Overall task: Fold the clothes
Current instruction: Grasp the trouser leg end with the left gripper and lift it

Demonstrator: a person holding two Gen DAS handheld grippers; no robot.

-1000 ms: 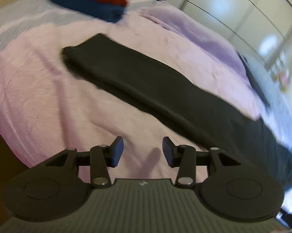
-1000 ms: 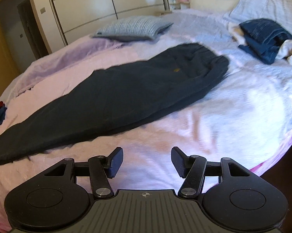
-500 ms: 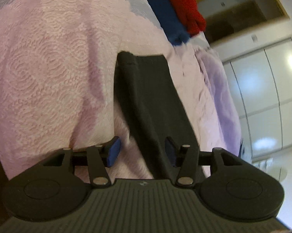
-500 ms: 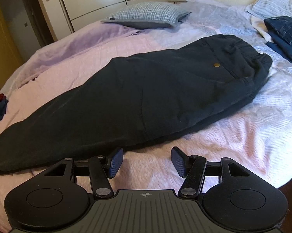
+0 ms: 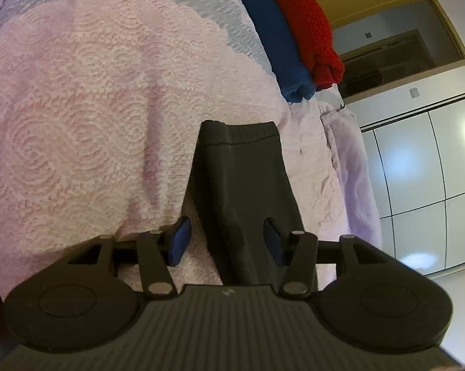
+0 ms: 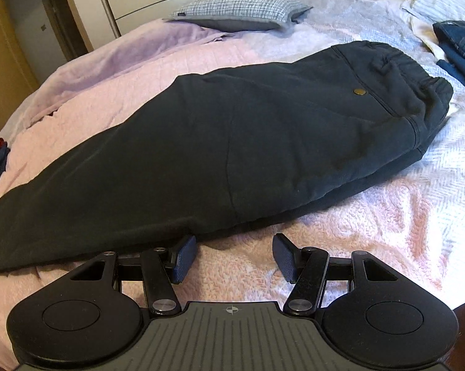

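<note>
Pink textured bedspread (image 6: 371,216) is filling the near ground under both grippers. Left gripper (image 5: 226,241) is hovering released, its fingers straddling the leg of the dark trousers (image 5: 241,179) — right gripper (image 6: 234,259) is likewise spread wide, just short of the trousers' near edge. Farther off, blue and red folded clothes (image 5: 291,37) are lying by the bed's edge, a checked pillow (image 6: 241,9) beyond

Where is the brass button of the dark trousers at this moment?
In the right wrist view, the brass button sits upper right on the dark trousers, just below their waistband.
</note>
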